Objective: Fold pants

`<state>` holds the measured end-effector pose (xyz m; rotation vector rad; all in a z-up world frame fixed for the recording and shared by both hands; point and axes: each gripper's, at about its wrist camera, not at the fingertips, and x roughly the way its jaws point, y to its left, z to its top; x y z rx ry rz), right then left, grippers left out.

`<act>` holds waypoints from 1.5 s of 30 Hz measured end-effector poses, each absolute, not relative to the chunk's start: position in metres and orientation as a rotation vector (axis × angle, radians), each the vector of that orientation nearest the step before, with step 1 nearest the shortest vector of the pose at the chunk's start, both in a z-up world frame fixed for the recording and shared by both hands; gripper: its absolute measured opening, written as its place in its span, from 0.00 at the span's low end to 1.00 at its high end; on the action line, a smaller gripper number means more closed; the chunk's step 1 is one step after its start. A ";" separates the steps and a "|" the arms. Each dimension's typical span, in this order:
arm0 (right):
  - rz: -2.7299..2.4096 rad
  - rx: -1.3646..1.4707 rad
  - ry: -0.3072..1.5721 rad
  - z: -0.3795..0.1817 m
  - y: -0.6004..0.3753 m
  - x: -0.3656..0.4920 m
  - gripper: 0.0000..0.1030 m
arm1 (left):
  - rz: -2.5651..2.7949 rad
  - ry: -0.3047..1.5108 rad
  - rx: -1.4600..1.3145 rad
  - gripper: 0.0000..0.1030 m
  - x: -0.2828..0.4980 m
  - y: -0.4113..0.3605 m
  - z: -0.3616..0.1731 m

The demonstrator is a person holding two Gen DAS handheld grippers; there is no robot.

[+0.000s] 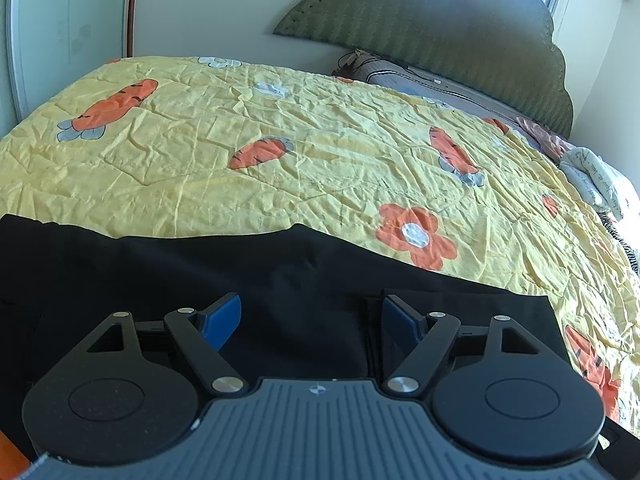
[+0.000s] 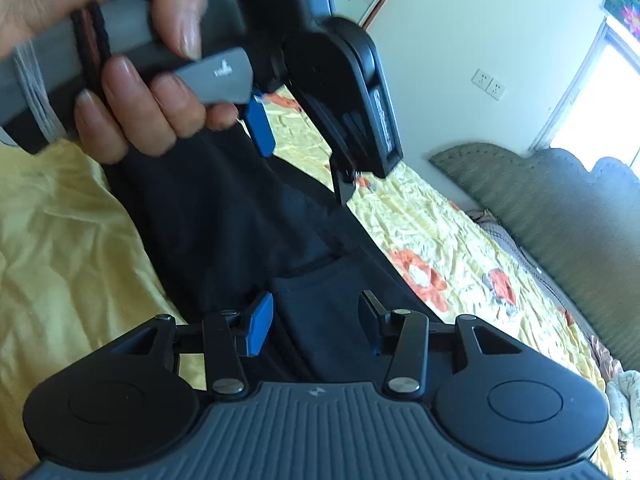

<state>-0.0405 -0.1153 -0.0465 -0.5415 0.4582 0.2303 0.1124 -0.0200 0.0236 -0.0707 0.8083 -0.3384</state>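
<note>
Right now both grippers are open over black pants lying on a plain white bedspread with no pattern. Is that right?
Not quite. The bedspread is yellow with orange carrots and flowers, as the left wrist view shows plainly. The rest holds: the left gripper and the right gripper are both open, with the black pants lying under them.

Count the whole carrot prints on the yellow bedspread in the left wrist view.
3 carrot prints: one far left, one in the middle, one to the right. The black pants may hide more.

Matt black cloth pants [image 1: 280, 280] on crinkled quilt [image 1: 320, 152].
</note>
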 end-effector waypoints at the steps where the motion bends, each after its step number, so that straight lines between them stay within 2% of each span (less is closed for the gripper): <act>1: 0.226 -0.527 0.466 -0.047 -0.118 -0.039 0.45 | -0.341 0.810 -0.073 0.78 0.112 -0.020 0.024; 8: 0.193 -0.583 0.469 -0.055 -0.115 -0.027 0.44 | -0.365 0.836 -0.089 0.78 0.111 -0.022 0.023; 9: 0.201 -0.597 0.460 -0.056 -0.112 -0.027 0.39 | -0.378 0.851 -0.101 0.78 0.111 -0.023 0.023; 11: 0.218 -0.614 0.454 -0.062 -0.104 -0.031 0.10 | -0.412 0.893 -0.133 0.78 0.113 -0.023 0.022; 13: 0.228 -0.651 0.446 -0.067 -0.098 -0.034 0.05 | -0.444 0.938 -0.170 0.78 0.113 -0.021 0.020; 17: 0.270 -0.520 0.446 -0.058 -0.114 -0.040 0.04 | -0.508 1.026 -0.264 0.77 0.111 -0.016 0.013; 20: 0.326 -0.398 0.481 -0.051 -0.133 -0.036 0.04 | -0.541 1.079 -0.320 0.72 0.111 -0.019 0.004; 27: 0.377 -0.338 0.528 -0.056 -0.143 -0.026 0.04 | -0.456 0.911 -0.143 0.70 0.099 -0.036 0.019; 32: 0.464 -0.163 0.589 -0.046 -0.170 -0.019 0.06 | -0.485 0.860 -0.100 0.70 0.106 -0.054 0.026; 38: 0.378 0.020 0.495 -0.012 -0.240 -0.019 0.06 | -0.440 0.755 0.133 0.70 0.104 -0.092 0.013; 45: 0.004 0.243 0.695 -0.056 -0.327 0.050 0.06 | -0.368 0.779 0.250 0.66 0.107 -0.107 -0.020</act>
